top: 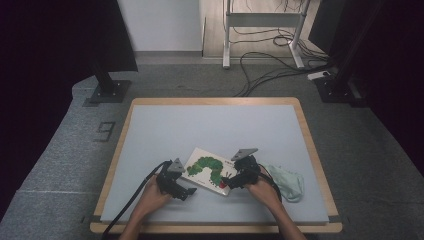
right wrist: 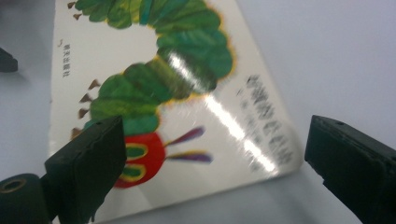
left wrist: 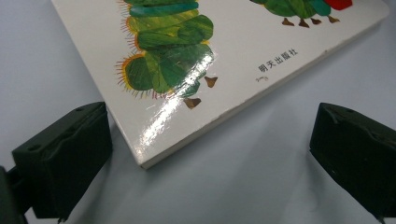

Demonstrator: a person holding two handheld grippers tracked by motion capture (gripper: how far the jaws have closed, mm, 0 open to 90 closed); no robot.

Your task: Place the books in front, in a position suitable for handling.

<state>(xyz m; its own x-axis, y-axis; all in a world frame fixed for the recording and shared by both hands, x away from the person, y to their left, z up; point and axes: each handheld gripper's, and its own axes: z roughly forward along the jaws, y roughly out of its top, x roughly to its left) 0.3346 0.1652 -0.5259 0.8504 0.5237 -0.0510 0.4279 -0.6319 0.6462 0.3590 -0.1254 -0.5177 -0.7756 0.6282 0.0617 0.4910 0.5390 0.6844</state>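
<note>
Flanking the book (top: 210, 170), both jaw pairs gaping wide, gripping nothing.
You are probably approaching corners; keep the left gripper (left wrist: 210, 154) and right gripper (right wrist: 210, 163) low.

Both grippers black, blocky fingers (left wrist: 65, 158), grey three-cornered top plates, black trailing cables; forearms bare, no sleeves.

Two forearms enter from the bottom edge of the high view, just below its centre, each hand gripping a black gripper. The left gripper (top: 189, 190) sits lower centre-left, tilted inward toward the right, its jaws spread wide apart in the left gripper view. The right gripper (top: 226, 182) sits just right of centre, angled toward the left, jaws likewise wide apart and gripping nothing.
</note>
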